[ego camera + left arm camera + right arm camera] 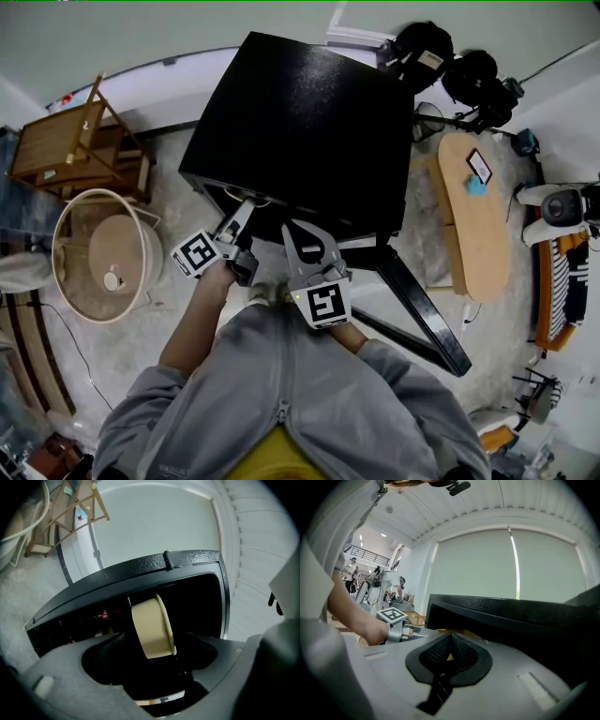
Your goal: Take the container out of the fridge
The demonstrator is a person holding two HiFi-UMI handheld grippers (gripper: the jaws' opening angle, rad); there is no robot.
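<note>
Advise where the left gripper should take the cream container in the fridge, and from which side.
Come straight in through the open front of the fridge. The cream container looks stood on edge, flared rim toward the left gripper view's right, so its short base-to-rim span lies along the line of the left gripper's open jaws. Likely best: pinch base against rim.

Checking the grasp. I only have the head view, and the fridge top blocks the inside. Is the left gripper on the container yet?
Observer: No. In its own view the left gripper has its jaws wide open. The cream round container sits between them inside the black fridge, and the pads are not pressing on it.
Operator: And the other one?
Observer: In its own view the right gripper is shut, pads together, with nothing between them.
</note>
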